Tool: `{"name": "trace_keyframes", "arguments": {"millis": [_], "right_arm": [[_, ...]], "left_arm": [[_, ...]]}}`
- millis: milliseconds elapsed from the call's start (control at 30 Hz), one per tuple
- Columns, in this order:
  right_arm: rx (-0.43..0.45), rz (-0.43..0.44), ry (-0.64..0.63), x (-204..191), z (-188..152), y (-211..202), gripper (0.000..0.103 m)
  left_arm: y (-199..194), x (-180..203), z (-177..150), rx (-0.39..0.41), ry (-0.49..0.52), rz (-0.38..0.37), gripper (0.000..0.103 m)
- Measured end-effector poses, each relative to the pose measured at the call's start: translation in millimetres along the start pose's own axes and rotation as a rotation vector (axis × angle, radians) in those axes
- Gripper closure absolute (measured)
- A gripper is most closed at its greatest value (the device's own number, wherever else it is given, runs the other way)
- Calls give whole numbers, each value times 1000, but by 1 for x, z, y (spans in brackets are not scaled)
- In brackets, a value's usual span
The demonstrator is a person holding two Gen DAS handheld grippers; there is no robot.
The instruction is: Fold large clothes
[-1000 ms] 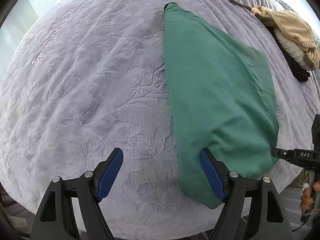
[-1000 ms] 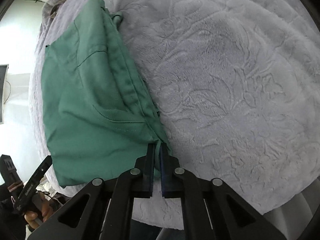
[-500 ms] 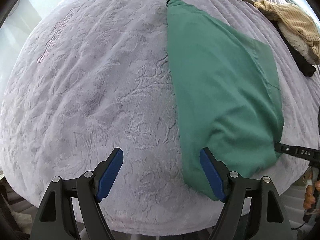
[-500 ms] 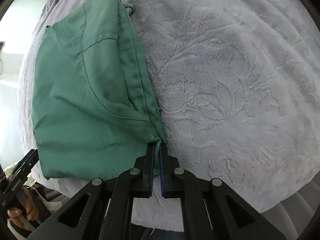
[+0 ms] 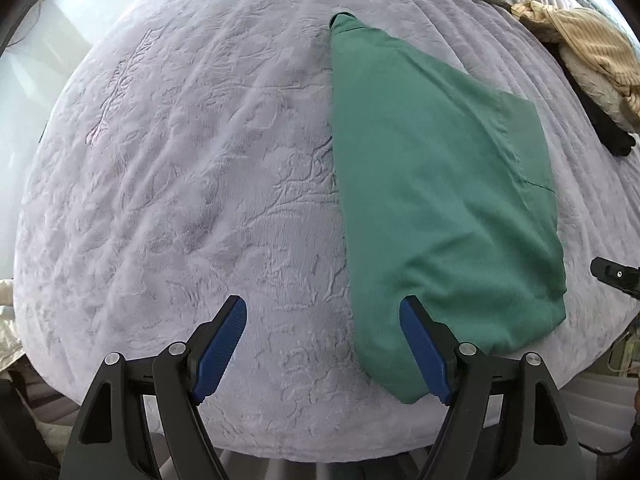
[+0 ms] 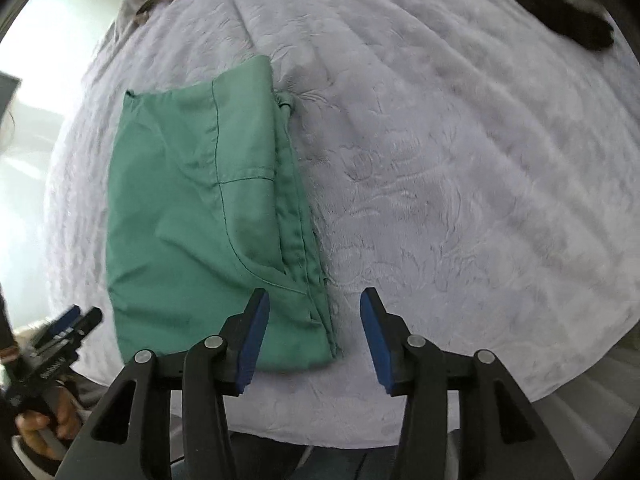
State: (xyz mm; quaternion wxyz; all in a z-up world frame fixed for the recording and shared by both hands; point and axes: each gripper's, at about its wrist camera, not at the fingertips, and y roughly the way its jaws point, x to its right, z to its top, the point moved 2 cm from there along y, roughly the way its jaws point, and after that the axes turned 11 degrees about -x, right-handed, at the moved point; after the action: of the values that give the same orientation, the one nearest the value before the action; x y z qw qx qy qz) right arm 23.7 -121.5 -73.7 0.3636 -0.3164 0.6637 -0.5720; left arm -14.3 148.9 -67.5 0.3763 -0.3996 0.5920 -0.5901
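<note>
Embossed lettering on the blanket [image 5: 116, 88] (too faint to read) — nothing else legible

Folded garment [image 5: 436, 184] flat on the bedspread [image 5: 192, 184] near its front edge, heaped clothes [image 5: 588, 52] behind.

The left wrist camera looks steeply down past its own fingers [image 5: 236, 340] onto the lilac bedspread [image 5: 180, 200] from fairly near. The right wrist camera looks down likewise. Both share the folded green garment [image 5: 432, 200], seen from opposite sides [image 6: 200, 220], and each catches the other tool at its frame edge
</note>
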Motion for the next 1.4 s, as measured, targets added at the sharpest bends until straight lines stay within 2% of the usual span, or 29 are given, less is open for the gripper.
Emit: {"name": "trace_keyframes", "arguments": {"millis": [67, 100, 133, 467, 500, 533, 567, 867, 1400], "right_arm": [[15, -17, -15, -11, 1, -1, 24], [24, -20, -20, -12, -3, -4, 24], [27, -24, -21, -16, -3, -5, 24], [19, -71, -18, -21, -2, -2, 23], [17, -77, -22, -22, -3, -2, 8], [19, -79, -24, -22, -3, -2, 2], [28, -79, -28, -23, -4, -3, 0], [32, -80, -48, -27, -3, -1, 0], [25, -77, -42, -26, -5, -1, 0]], "left_arm": [[-2, 2, 2, -3, -13, 4, 21], [-4, 4, 2, -8, -22, 6, 4], [-5, 4, 1, -9, -35, 10, 0], [-14, 5, 4, 3, -68, 16, 0], [-14, 5, 4, 5, -67, 18, 0], [-15, 5, 5, 7, -66, 23, 0], [-15, 6, 5, 10, -67, 25, 0], [-18, 6, 6, 32, -63, 53, 0], [-19, 5, 7, 38, -75, 43, 0]]}}
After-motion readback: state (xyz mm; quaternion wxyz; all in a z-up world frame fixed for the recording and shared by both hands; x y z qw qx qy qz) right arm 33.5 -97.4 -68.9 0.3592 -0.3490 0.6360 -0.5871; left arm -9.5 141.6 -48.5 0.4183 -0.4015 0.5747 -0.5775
